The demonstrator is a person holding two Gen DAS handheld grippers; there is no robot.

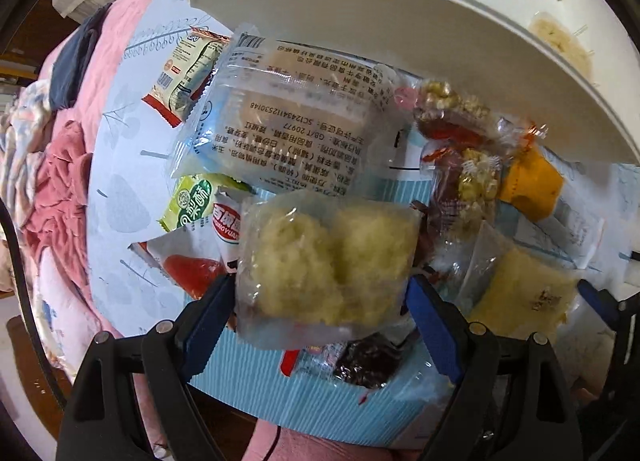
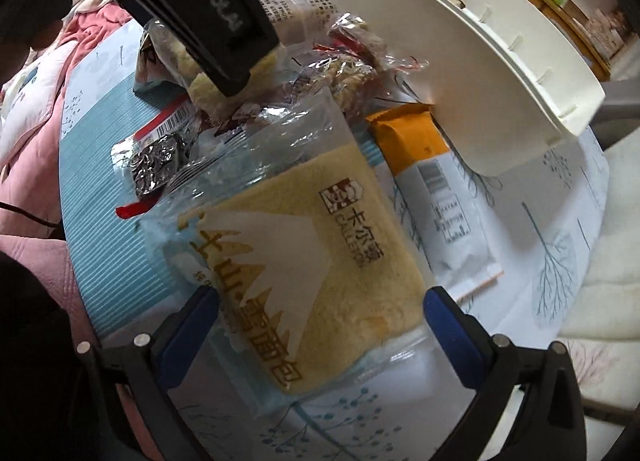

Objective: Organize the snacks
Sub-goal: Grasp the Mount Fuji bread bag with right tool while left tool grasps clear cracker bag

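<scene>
A leaf-printed blue cloth (image 1: 120,197) is covering the bed. The left gripper (image 1: 320,301) is clamping a yellow cake packet (image 1: 328,261); the right gripper (image 2: 320,313) is straddling a bread packet (image 2: 312,253), contact unclear. The white tray (image 1: 400,21) is cropped.

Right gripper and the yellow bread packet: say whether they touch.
Touching. The right wrist view shows the right gripper with both jaws pressed against the bread packet.

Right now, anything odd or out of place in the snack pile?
No spills or torn packs visible. The snacks lie heaped, overlapping on the blue patterned cloth rather than in the white plastic organizer tray. An orange-ended white wrapper sits tucked against the tray's wall. Each gripper straddles a clear-wrapped yellow pastry: left, right.
</scene>
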